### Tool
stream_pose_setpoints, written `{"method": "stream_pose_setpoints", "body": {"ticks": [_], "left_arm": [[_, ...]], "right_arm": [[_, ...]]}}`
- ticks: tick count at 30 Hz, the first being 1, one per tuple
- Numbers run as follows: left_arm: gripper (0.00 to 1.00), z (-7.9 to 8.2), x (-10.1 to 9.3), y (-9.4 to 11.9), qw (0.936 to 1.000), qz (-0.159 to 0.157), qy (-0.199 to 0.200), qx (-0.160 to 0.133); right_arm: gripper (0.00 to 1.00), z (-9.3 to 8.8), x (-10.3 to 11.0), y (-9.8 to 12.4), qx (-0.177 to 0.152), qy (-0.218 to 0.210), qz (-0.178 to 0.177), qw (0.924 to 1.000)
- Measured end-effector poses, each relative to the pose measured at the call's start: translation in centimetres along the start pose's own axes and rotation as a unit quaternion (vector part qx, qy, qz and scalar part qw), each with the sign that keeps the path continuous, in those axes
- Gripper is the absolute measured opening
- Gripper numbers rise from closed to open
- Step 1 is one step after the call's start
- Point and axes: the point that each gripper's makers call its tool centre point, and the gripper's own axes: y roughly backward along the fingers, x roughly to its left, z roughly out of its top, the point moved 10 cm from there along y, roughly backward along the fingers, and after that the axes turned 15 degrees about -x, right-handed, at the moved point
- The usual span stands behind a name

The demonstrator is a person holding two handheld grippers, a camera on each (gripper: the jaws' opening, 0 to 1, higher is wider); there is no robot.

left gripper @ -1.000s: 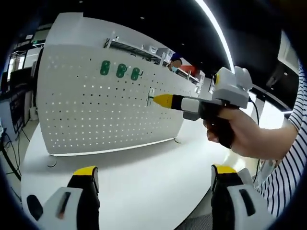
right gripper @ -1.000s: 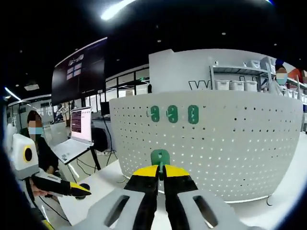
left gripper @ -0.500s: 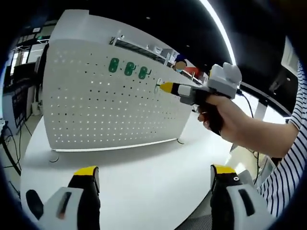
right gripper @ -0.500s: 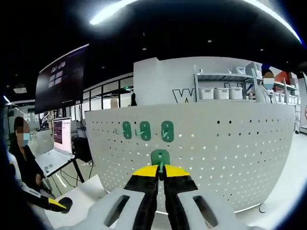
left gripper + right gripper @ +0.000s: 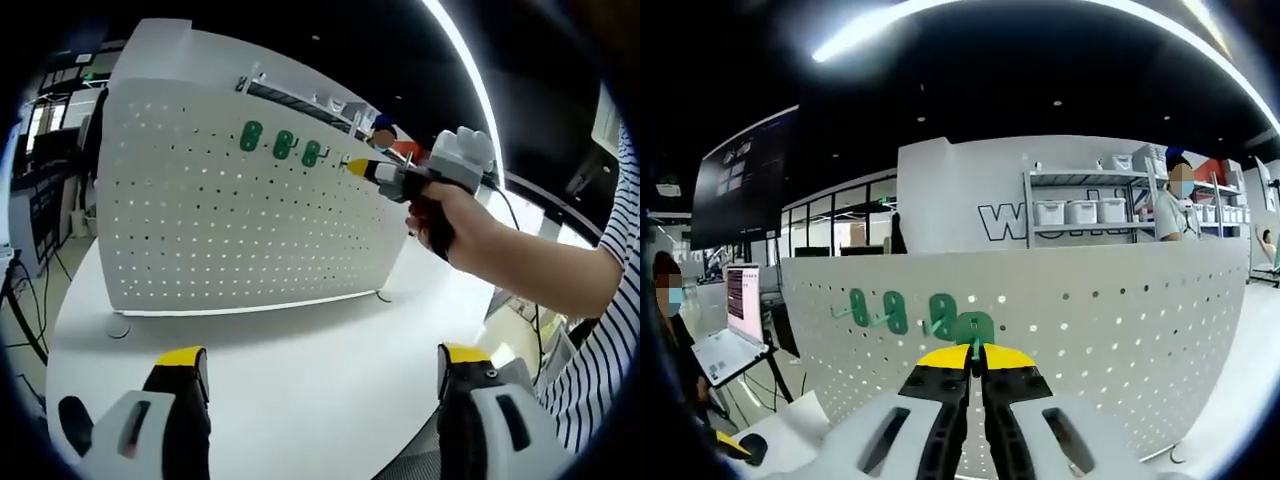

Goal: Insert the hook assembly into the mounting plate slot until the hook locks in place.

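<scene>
Currently the right gripper [image 5: 975, 362] has its jaws pinching the green hook assembly [image 5: 974, 327] against the white perforated mounting plate [image 5: 1120, 340], beside three green hooks [image 5: 283, 143] already mounted. Below the plate, the left gripper [image 5: 320, 400] hovers over the worktop [image 5: 300, 350], jaws spread.

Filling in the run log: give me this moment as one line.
right gripper: shut on green hook assembly | position: at white perforated mounting plate, beside three mounted green hooks | left gripper: open

hand-held gripper [image 5: 322, 385]: grey body, black jaws, yellow tips | sleeve [image 5: 607, 350]: striped
</scene>
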Motion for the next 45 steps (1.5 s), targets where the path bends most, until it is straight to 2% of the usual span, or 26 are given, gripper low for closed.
{"method": "stream_pose_setpoints", "body": {"ticks": [8, 21, 45], "left_arm": [[0.97, -0.6, 0.2, 0.1, 0.9999, 0.005, 0.006, 0.008], [0.95, -0.7, 0.7, 0.3, 0.9997, 0.018, 0.015, 0.000], [0.95, -1.0, 0.4, 0.8, 0.9996, 0.022, 0.018, 0.002]], "right_arm": [[0.00, 0.1, -0.8, -1.4, -0.011, 0.007, -0.014, 0.9998], [0.00, 0.2, -1.0, -2.4, -0.023, 0.009, -0.029, 0.9993], [0.00, -0.2, -0.7, -2.8, -0.014, 0.017, -0.048, 0.9986]]}}
